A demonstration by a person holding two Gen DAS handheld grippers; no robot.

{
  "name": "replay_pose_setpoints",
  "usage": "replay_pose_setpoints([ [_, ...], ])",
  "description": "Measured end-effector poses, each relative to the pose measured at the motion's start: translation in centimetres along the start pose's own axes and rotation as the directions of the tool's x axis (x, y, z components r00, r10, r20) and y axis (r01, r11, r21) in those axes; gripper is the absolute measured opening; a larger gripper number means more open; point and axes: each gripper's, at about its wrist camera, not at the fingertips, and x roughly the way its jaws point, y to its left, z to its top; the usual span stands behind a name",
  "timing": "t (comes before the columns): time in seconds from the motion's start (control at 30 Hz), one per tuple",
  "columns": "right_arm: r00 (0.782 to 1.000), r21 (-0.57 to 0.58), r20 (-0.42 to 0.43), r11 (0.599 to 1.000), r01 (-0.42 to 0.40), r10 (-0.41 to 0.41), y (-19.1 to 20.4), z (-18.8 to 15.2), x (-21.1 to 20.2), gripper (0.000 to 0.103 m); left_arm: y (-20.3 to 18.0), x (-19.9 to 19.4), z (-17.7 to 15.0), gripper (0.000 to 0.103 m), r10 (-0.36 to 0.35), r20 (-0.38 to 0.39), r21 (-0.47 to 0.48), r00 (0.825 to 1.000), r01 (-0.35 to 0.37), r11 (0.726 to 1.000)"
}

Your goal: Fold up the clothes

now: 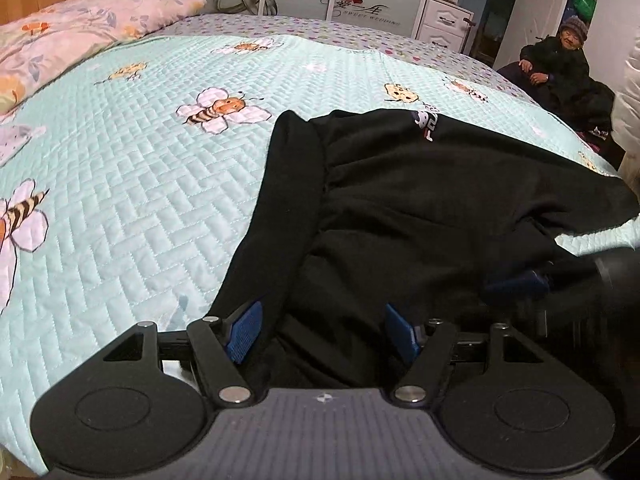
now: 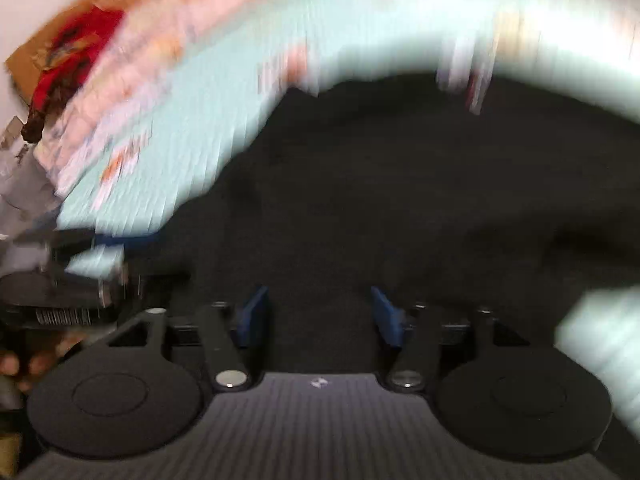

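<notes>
Both claws spread wide over soft black fabric

The left gripper (image 1: pixel 326 330) and right gripper (image 2: pixel 318 316), blue ribbed pads apart, grasp nothing; the matte black garment (image 1: pixel 432 200) lies rumpled beneath them on the quilted, bee-printed mint bedspread (image 1: pixel 132 184).

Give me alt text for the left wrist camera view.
The left gripper, jaws open, hovers over a black garment spread on a pale green bee-print quilt. A floral pillow lies at the far left.

Likely a home bedroom: bed (image 1: pixel 140 184), pillow (image 1: pixel 100 16).
</notes>
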Motion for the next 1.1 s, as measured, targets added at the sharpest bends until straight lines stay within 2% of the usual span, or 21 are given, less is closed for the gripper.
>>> replay_pose_setpoints([
  [0.07, 0.997, 0.010, -0.064, 0.999, -0.044, 0.044, 1.0, 0.0, 0.7, 0.058, 0.5, -0.3, -0.1, 0.070, -0.015, 0.003, -0.009, 1.000, 0.015, 1.000],
  [0.2, 0.977, 0.035, -0.169, 0.992, -0.123, 0.127, 2.7, 0.4, 1.9, 0.056, 0.9, -0.7, -0.1, 0.070, -0.020, 0.016, -0.029, 1.000, 0.021, 0.999],
  [0.3, 0.997, 0.069, -0.036, 0.996, -0.065, 0.067, 0.9, 2.8, 1.0, 0.056, 1.1, -1.8, 0.4, 0.070, -0.026, 0.065, -0.060, 0.998, 0.030, 0.998],
  [0.4, 0.999, 0.135, 0.048, 0.990, -0.026, 0.019, -0.7, 4.2, 2.6, 0.058, 1.4, -2.9, 1.0, 0.070, -0.017, 0.118, -0.085, 0.993, 0.027, 0.996],
  [0.43, 0.999, 0.173, 0.038, 0.984, -0.040, 0.034, -1.0, 4.2, 3.6, 0.058, 1.5, -3.0, 1.1, 0.070, -0.014, 0.125, -0.089, 0.992, 0.026, 0.996],
  [0.47, 0.994, 0.222, -0.018, 0.970, -0.100, 0.107, -0.8, 3.4, 5.0, 0.058, 1.6, -3.2, 1.2, 0.070, -0.012, 0.132, -0.092, 0.991, 0.024, 0.995],
  [0.5, 0.986, 0.212, -0.049, 0.966, -0.146, 0.160, 0.3, 2.3, 5.6, 0.060, 1.7, -3.3, 1.4, 0.070, -0.009, 0.138, -0.095, 0.990, 0.022, 0.995],
  [0.6, 0.988, 0.014, -0.055, 0.990, -0.141, 0.142, 5.0, -0.1, 3.8, 0.064, 2.0, -3.0, 1.4, 0.070, -0.003, 0.135, -0.106, 0.991, 0.018, 0.994],
  [0.63, 0.988, 0.010, -0.052, 0.989, -0.148, 0.148, 5.2, -0.2, 3.1, 0.064, 1.9, -2.8, 1.4, 0.070, -0.005, 0.128, -0.107, 0.992, 0.019, 0.994],
  [0.7, 0.980, 0.105, 0.010, 0.975, -0.197, 0.197, 3.3, 0.1, 1.7, 0.062, 1.7, -2.4, 1.5, 0.070, -0.008, 0.116, -0.107, 0.993, 0.020, 0.994],
  [0.73, 0.981, 0.149, 0.054, 0.970, -0.192, 0.185, 2.3, 0.2, 1.1, 0.062, 1.4, -2.4, 1.5, 0.070, -0.011, 0.115, -0.099, 0.993, 0.022, 0.995],
  [0.8, 0.989, 0.200, 0.123, 0.974, -0.106, 0.083, 0.7, 0.2, 0.4, 0.064, 0.7, -2.3, 1.7, 0.070, -0.020, 0.117, -0.078, 0.993, 0.030, 0.996],
  [0.83, 0.994, 0.199, 0.087, 0.976, -0.085, 0.069, 0.5, -0.3, 0.9, 0.064, 0.1, -2.1, 2.0, 0.071, -0.029, 0.116, -0.066, 0.993, 0.037, 0.997],
  [0.87, 0.995, 0.195, 0.014, 0.976, -0.099, 0.098, 0.5, -1.1, 1.9, 0.064, -0.4, -1.9, 2.2, 0.071, -0.040, 0.115, -0.051, 0.993, 0.046, 0.998],
  [0.9, 0.994, 0.168, -0.015, 0.980, -0.107, 0.111, 1.2, -1.8, 2.4, 0.065, -1.0, -1.7, 2.5, 0.072, -0.051, 0.114, -0.034, 0.992, 0.056, 0.998],
  [0.97, 0.988, 0.112, -0.001, 0.982, -0.151, 0.152, 2.6, -2.8, 1.2, 0.065, -2.4, -1.1, 2.9, 0.078, -0.066, 0.114, 0.019, 0.991, 0.065, 0.998],
  [1.0, 0.987, 0.110, 0.017, 0.981, -0.159, 0.159, 2.7, -3.1, 0.5, 0.064, -2.9, -0.5, 2.9, 0.080, -0.060, 0.106, 0.039, 0.993, 0.057, 0.998],
  [1.07, 0.988, 0.148, 0.092, 0.980, -0.135, 0.123, 1.7, -3.3, -1.1, 0.063, -3.8, 0.4, 3.0, 0.079, -0.054, 0.082, 0.065, 0.995, 0.049, 0.997],
  [1.1, 0.989, 0.163, 0.133, 0.982, -0.092, 0.071, 1.0, -3.5, -2.0, 0.064, -3.6, 0.3, 2.9, 0.079, -0.052, 0.077, 0.065, 0.996, 0.047, 0.997],
])
